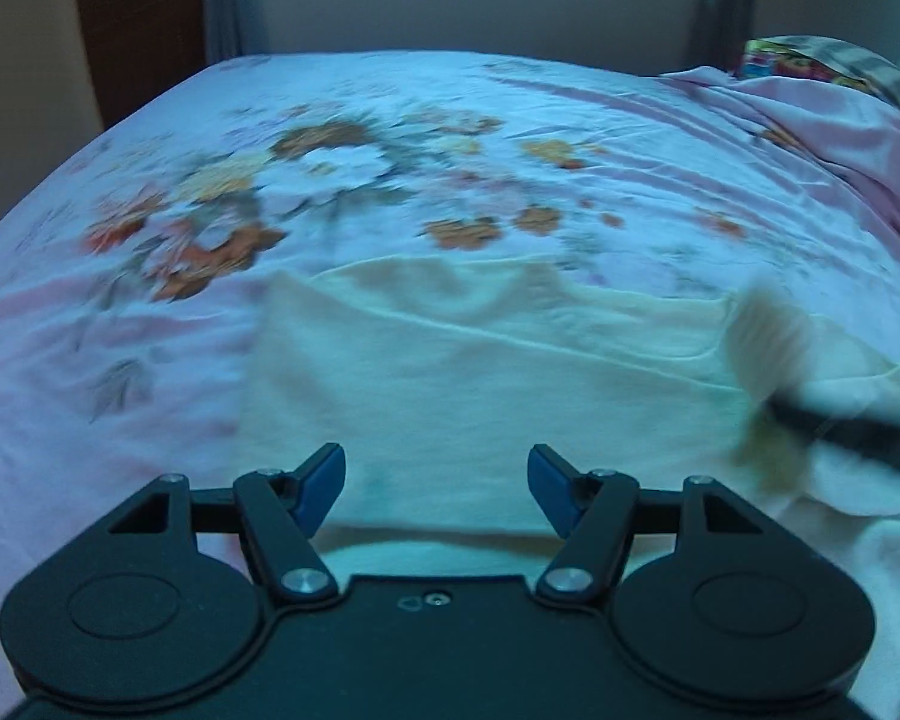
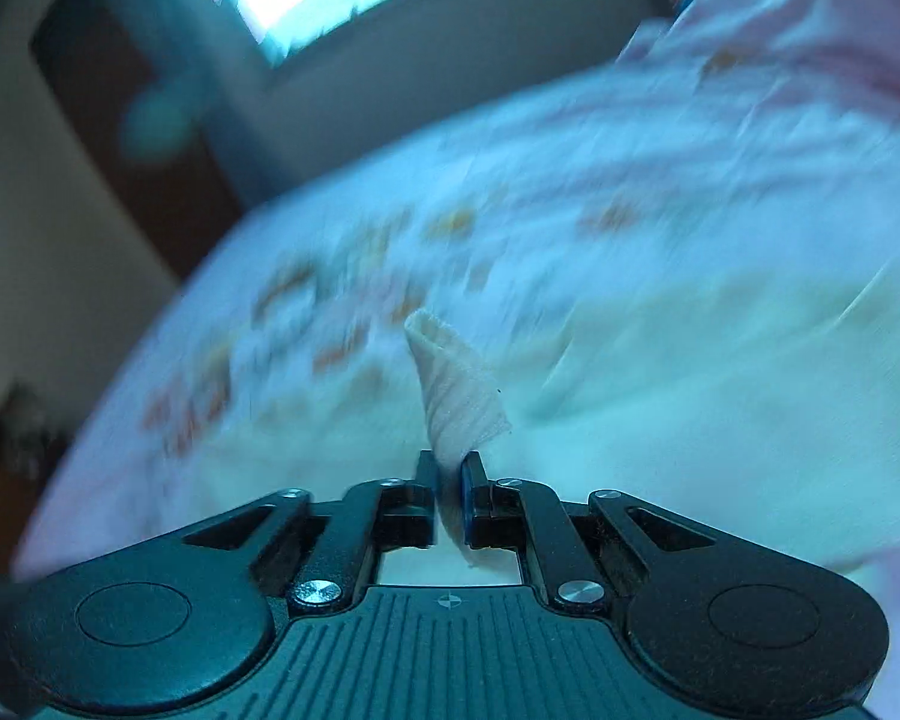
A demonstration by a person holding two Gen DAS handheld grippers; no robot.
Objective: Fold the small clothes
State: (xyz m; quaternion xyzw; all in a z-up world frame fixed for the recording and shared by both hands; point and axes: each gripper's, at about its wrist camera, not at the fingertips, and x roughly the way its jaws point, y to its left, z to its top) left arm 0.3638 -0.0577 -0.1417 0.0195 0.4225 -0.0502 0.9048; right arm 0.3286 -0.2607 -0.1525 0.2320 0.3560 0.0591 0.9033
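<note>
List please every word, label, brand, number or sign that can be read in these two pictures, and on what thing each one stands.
None: no readable text in either view.
The colourful printed item at the bed's far right corner is too blurred to tell whether it bears words.
The floral bedsheet and the cream garment carry no writing.

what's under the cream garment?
The floral bedsheet shows all around the cream garment, which lies spread on it. Whatever lies directly beneath is covered. One ribbed edge is lifted, pinched in the right gripper.
</note>
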